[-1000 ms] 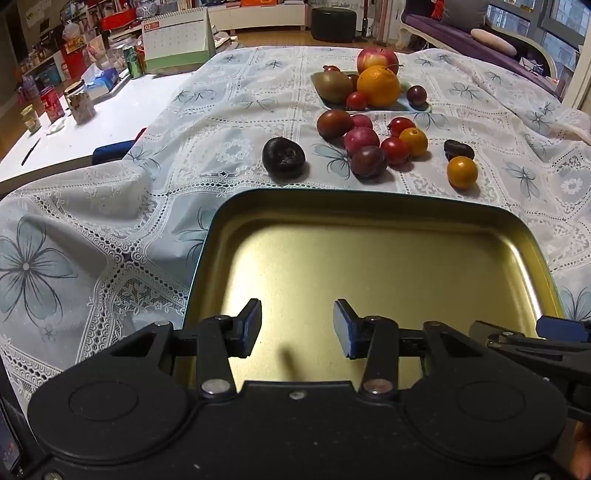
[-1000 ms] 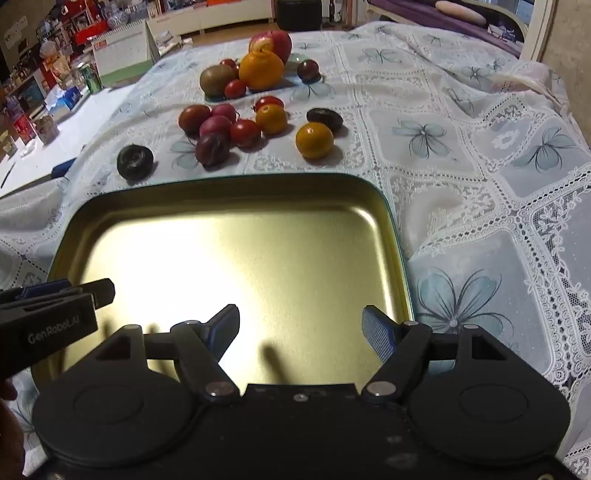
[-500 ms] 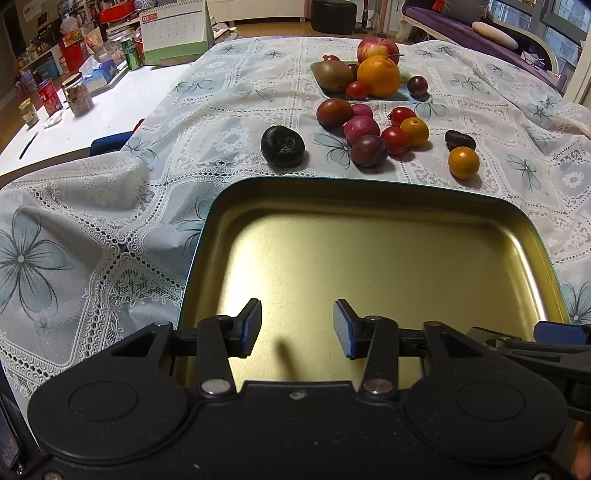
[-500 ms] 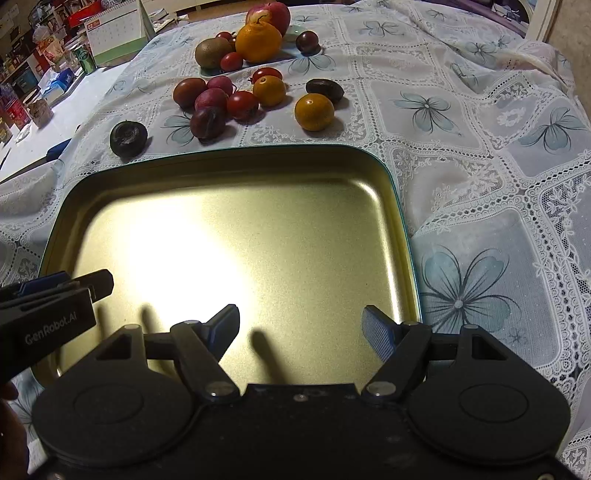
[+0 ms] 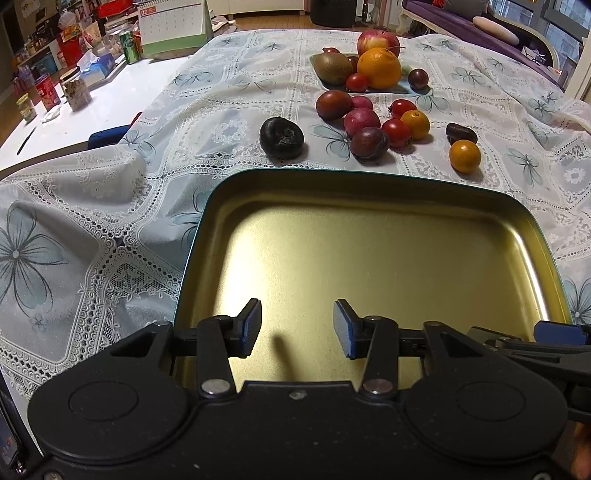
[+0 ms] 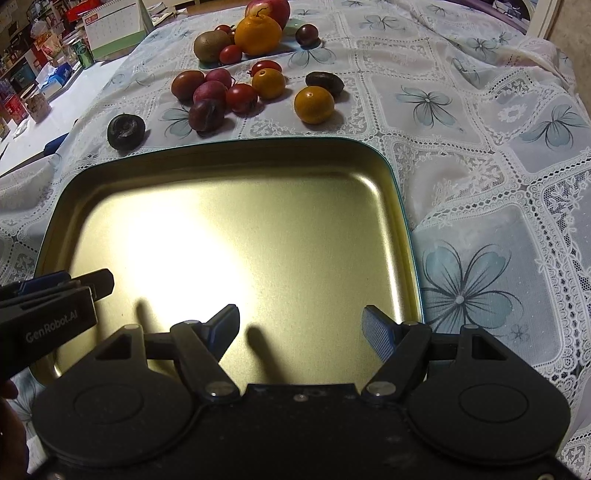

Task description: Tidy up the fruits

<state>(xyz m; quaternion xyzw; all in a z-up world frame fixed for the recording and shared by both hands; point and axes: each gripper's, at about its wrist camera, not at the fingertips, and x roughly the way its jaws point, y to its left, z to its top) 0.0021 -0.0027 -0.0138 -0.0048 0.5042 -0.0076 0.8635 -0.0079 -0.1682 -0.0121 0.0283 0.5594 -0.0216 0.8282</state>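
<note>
Both pairs of my fingers stand released and grasp nothing: my left gripper (image 5: 297,328) hovers with its blue pads parted over the near left part of the gold metal tray (image 5: 369,177), and my right gripper (image 6: 300,326) hangs spread wider still over the tray's near right corner, side by side with the left. Nothing lies in the tray, which sits on the lace floral tablecloth (image 5: 92,221). At the far left, beyond the cloth's edge, a white table (image 5: 92,107) carries jars, a green can (image 5: 130,41) and a desk calendar (image 5: 173,26). Moving right along the cloth past the tray's far rim, a wrinkled black fruit (image 5: 282,137) sits alone, near the rim's left end. Next comes a tight cluster touching one another: a brown-red plum (image 5: 333,105), a pink plum (image 5: 362,122), a dark purple plum (image 5: 369,144), a red tomato (image 5: 396,132) and a small orange (image 5: 415,124). Behind them a pale dish (image 5: 328,85) holds a kiwi (image 5: 331,68), a large orange (image 5: 379,68) and a red apple (image 5: 378,40), with a dark plum (image 5: 418,78) at its right edge. Farther right, apart from the cluster, a dark brown fruit (image 5: 461,133) lies just behind another small orange fruit (image 5: 465,156).
</note>
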